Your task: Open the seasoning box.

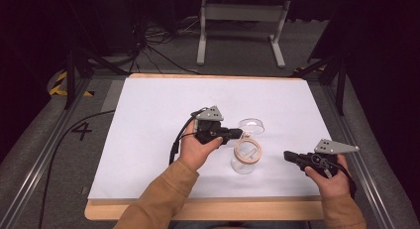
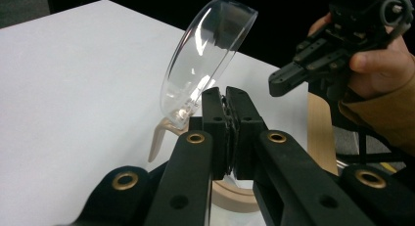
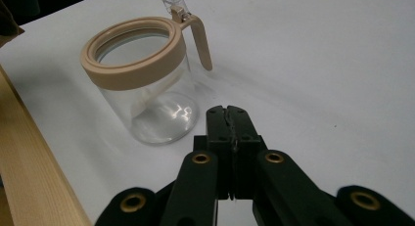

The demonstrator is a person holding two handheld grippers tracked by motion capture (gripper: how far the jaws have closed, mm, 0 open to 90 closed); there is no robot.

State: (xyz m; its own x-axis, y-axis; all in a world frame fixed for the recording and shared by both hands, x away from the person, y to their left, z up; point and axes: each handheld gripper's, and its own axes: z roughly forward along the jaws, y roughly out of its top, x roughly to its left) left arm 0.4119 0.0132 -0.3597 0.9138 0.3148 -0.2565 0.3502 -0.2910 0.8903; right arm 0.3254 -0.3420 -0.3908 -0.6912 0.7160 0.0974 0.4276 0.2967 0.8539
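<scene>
A clear glass jar [image 1: 244, 162] with a beige rim [image 3: 132, 50] stands near the front middle of the white board [image 1: 148, 120]. Its clear domed lid [image 2: 205, 55] is swung up and open on the far side, and a beige latch tab [image 3: 201, 40] hangs beside the rim. My left gripper [image 1: 239, 134] is shut with nothing between its fingers. Its tips [image 2: 227, 96] sit just beside the raised lid, above the rim. My right gripper [image 1: 287, 155] is shut and empty, hovering over the board a short way right of the jar [image 3: 147, 103]. It also shows far off in the left gripper view [image 2: 276, 84].
The board's wooden front edge [image 1: 208, 209] runs below the jar. Metal rails [image 1: 39, 154] flank the table. Cables [image 1: 153, 55] and a white stand [image 1: 242, 13] sit on the floor beyond the far edge.
</scene>
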